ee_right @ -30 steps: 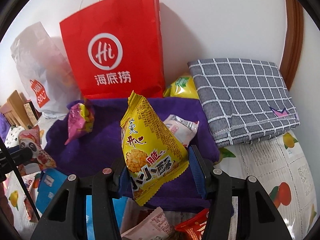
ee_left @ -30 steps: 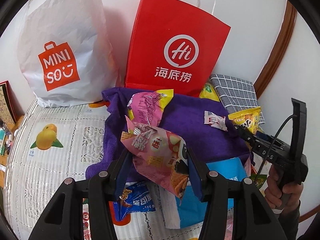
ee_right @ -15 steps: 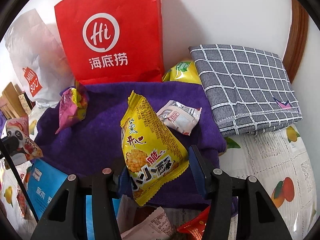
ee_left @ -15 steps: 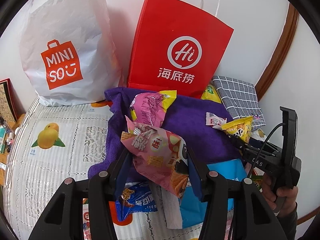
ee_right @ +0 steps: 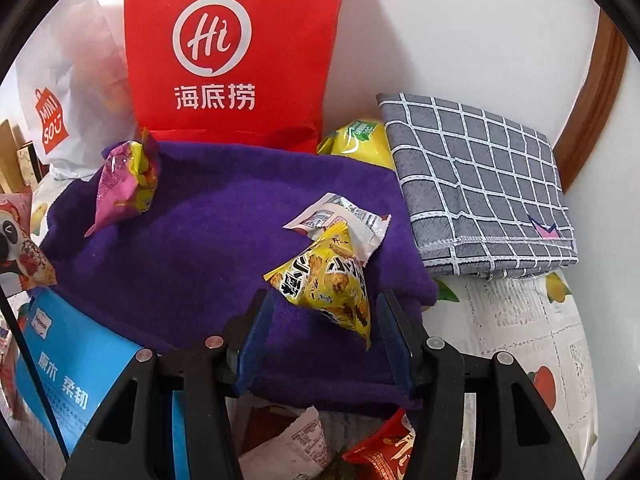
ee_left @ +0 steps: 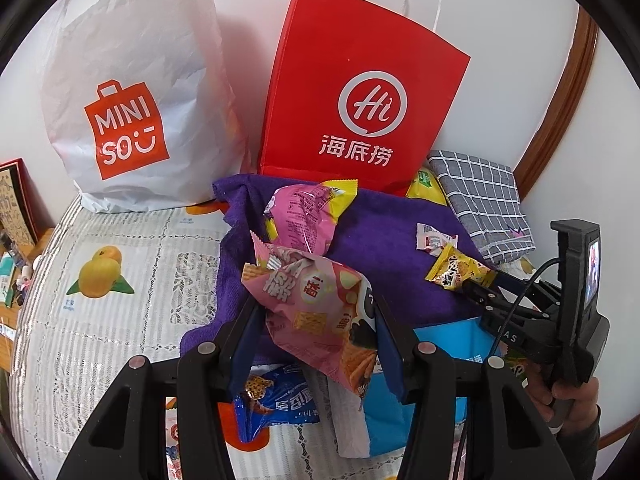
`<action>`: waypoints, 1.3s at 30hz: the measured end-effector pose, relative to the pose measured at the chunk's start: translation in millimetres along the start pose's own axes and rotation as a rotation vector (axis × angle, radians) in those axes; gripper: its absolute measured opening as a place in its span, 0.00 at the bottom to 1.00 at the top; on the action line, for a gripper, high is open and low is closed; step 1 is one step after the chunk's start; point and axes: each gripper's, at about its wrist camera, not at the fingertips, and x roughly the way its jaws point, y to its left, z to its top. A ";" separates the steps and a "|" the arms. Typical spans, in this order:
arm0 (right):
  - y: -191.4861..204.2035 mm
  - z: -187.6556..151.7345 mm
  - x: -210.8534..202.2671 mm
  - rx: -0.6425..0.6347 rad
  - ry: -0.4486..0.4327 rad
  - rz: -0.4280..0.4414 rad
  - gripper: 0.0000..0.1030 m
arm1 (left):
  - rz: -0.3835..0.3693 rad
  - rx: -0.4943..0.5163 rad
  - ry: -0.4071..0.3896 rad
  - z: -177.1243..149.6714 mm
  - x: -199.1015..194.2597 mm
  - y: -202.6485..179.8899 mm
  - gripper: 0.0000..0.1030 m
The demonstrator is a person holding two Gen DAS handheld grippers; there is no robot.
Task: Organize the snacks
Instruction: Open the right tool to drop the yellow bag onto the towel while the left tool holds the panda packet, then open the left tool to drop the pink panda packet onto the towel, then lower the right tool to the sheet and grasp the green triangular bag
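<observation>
- Since the earlier frame, the yellow snack packet (ee_right: 326,280) is tipping over from upright onto the purple towel (ee_right: 192,240), its printed face now turned sideways, and it is touching the white sachet (ee_right: 340,216) behind it.
- The right gripper (ee_right: 324,320) is sitting with its fingers spread wide; the yellow packet is lying between them, clear of both pads.
- The left gripper (ee_left: 314,332) is clamping the pink snack bag (ee_left: 316,312), a crinkled pouch printed with crackers, just in front of the towel's near edge.
- A second pink-and-yellow bag (ee_left: 304,212) is resting on the towel's far-left part, in front of the red paper bag (ee_left: 360,92).
</observation>
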 end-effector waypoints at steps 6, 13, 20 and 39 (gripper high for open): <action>-7.4 2.7 -16.4 0.049 -0.047 0.060 0.64 | 0.009 -0.007 0.009 -0.3 4.0 3.2 0.49; -11.5 5.5 -32.2 0.105 -0.065 0.116 0.78 | 0.021 -0.032 0.018 1.0 8.2 10.1 0.49; -14.5 0.5 -57.0 0.109 -0.124 0.064 0.88 | 0.005 -0.038 0.042 9.6 22.8 1.5 0.49; -12.8 -15.1 -66.5 0.073 -0.189 0.127 0.91 | 0.075 -0.028 0.136 20.2 77.8 -6.4 0.74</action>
